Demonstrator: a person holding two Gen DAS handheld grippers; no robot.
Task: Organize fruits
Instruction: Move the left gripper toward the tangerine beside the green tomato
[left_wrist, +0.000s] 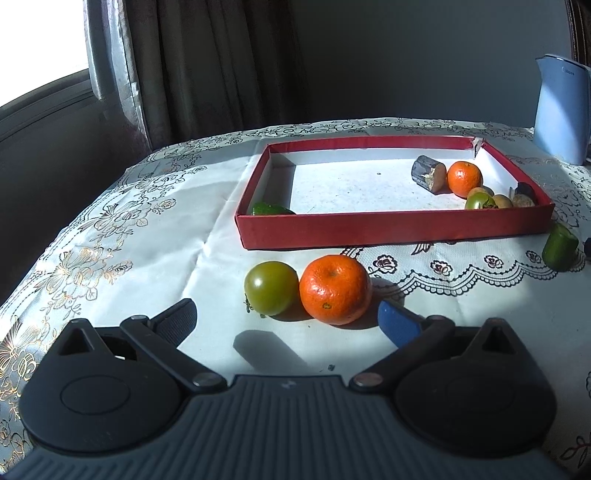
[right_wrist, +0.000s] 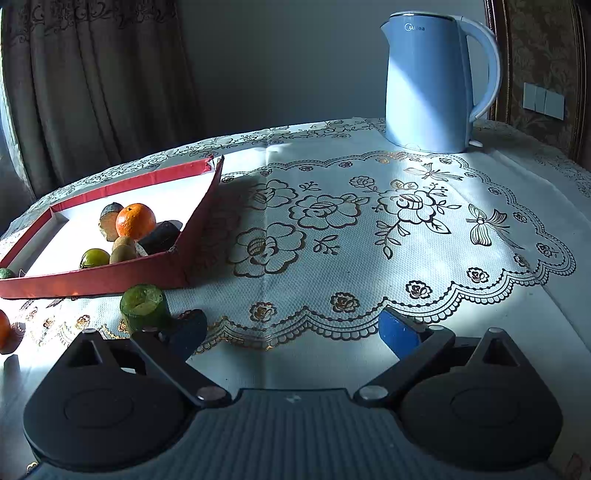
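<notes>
A red-walled tray (left_wrist: 391, 227) lies on the table and shows in the right wrist view too (right_wrist: 96, 278). In its right end sit an orange (left_wrist: 464, 178), a dark cut piece (left_wrist: 428, 173), a green tomato (left_wrist: 479, 201) and small brown fruits; a green piece (left_wrist: 271, 209) lies in its near left corner. In front of the tray lie an orange (left_wrist: 335, 289) and a green tomato (left_wrist: 270, 282), touching. My left gripper (left_wrist: 288, 319) is open just before them. A green cut piece (right_wrist: 142, 303) stands by my open, empty right gripper's (right_wrist: 293, 330) left finger.
A blue electric kettle (right_wrist: 430, 85) stands at the back right of the table. A patterned white cloth (right_wrist: 369, 229) covers the table. Curtains (left_wrist: 207, 70) hang behind, and the table's left edge drops off near the window.
</notes>
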